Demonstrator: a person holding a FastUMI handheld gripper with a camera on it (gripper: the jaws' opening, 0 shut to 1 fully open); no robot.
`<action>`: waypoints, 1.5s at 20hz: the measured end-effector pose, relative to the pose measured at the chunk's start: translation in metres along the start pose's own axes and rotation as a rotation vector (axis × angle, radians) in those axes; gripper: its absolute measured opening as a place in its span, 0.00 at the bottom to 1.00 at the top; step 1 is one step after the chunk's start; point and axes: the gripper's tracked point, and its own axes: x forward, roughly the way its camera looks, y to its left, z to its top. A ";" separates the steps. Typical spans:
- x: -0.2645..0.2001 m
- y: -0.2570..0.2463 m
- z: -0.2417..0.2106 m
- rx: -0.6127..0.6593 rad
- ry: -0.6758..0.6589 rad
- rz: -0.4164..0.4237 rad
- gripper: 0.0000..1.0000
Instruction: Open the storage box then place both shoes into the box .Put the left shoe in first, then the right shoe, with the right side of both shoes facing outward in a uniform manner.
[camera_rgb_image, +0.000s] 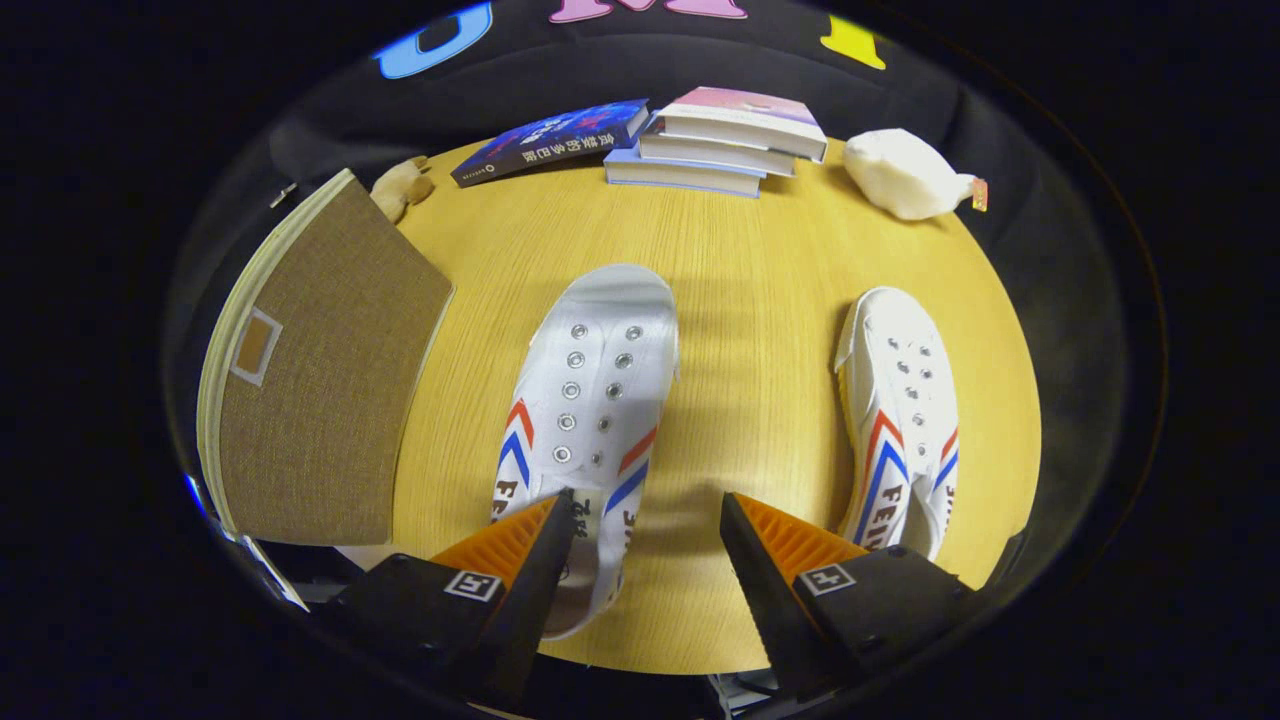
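1. A round wooden table (760, 300) is filling the middle of the frame.
2. A brown fabric box (320, 400) is sitting at the left with its lid on (a small label window is showing on top).
3. A stack of books (725, 145) is lying at the top centre, and a dark book (550, 140) is lying just left of it.
4. One white shoe (590, 400) is lying at the centre with its toe pointing up the frame and its heel end reaching under the left finger.
5. The second shoe (900, 410) is lying at the right, well apart from the first.
6. The gripper (648, 505) is hovering at the bottom, its fingers standing apart and clamping nothing.
7. A white plush toy (900, 175) is resting at the upper right.
8. A small tan toy (400, 185) is peeking out at the upper left beside the box.
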 end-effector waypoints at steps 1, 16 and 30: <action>0.004 -0.002 0.004 0.009 -0.005 0.004 0.81; 0.004 0.017 0.009 0.200 0.032 0.197 0.05; -0.138 0.049 0.063 0.200 -0.195 0.081 0.05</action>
